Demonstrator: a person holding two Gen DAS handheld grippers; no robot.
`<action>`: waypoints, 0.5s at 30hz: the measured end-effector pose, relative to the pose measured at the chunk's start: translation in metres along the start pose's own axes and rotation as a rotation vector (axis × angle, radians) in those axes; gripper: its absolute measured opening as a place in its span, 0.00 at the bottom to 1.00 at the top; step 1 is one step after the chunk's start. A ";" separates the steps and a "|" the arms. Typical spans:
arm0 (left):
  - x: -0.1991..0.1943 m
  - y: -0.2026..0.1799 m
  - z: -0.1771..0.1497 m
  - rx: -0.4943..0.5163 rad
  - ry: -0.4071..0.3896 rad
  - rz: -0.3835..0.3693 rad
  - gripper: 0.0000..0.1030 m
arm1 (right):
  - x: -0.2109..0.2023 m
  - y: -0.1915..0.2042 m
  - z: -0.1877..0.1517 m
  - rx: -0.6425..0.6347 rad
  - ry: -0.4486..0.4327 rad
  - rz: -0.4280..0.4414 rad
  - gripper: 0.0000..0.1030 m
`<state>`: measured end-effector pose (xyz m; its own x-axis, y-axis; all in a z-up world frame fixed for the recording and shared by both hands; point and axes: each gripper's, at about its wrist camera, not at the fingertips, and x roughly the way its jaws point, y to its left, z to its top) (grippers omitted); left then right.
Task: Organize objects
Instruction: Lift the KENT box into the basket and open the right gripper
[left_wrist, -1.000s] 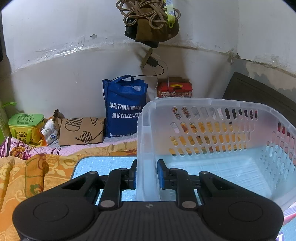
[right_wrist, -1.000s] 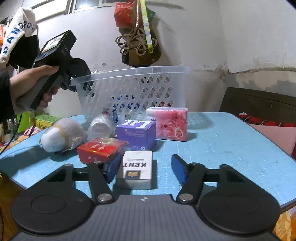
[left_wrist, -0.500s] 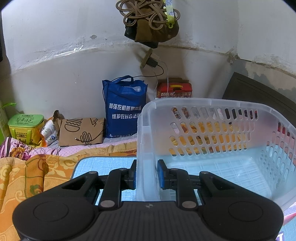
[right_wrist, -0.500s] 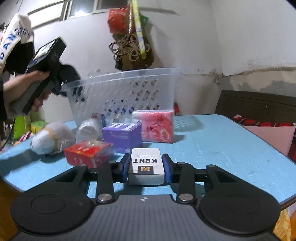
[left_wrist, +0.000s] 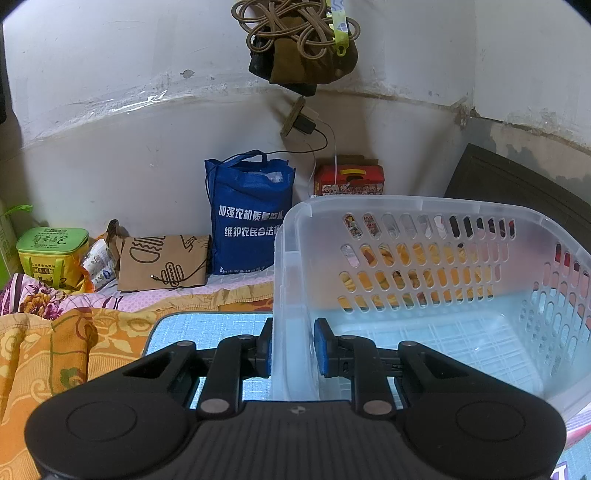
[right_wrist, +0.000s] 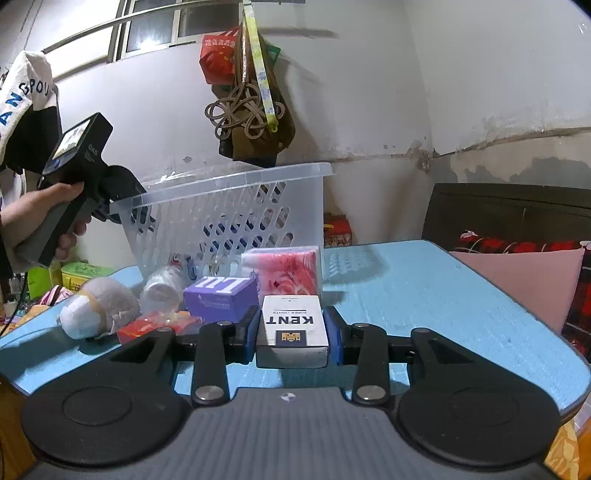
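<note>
KENT pack sits clamped in the right gripper near the table's front edge. Left gripper pinches the basket's wall.

"KENT SUPER LIGHTS" stands on the white pack; "LU" on the purple box.

The left wrist view looks forward and downward along its gripper, very near the basket, whose wall fills 3 o'clock; a corner of the table shows at 7 o'clock. The right wrist view sits low over the table, facing almost level across it, with the basket at 11 o'clock. Both share the basket, the table and the rope bundle hanging at 12 o'clock (the right view also catches the left gripper at 9 o'clock).
</note>
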<state>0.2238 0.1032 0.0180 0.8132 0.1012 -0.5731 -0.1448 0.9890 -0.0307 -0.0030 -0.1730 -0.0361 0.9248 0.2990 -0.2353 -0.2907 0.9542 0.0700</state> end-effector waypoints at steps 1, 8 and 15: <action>0.000 0.000 0.000 0.001 0.000 0.000 0.24 | 0.000 0.000 0.001 0.002 -0.001 0.001 0.39; 0.001 0.000 -0.001 -0.001 0.002 0.002 0.24 | -0.003 -0.009 0.014 0.021 -0.014 0.029 0.39; 0.001 0.002 -0.001 0.002 0.001 -0.004 0.24 | -0.005 -0.024 0.024 0.071 -0.002 0.058 0.39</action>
<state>0.2237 0.1052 0.0164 0.8130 0.0973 -0.5740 -0.1404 0.9896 -0.0311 0.0052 -0.1977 -0.0136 0.9072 0.3540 -0.2274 -0.3260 0.9330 0.1523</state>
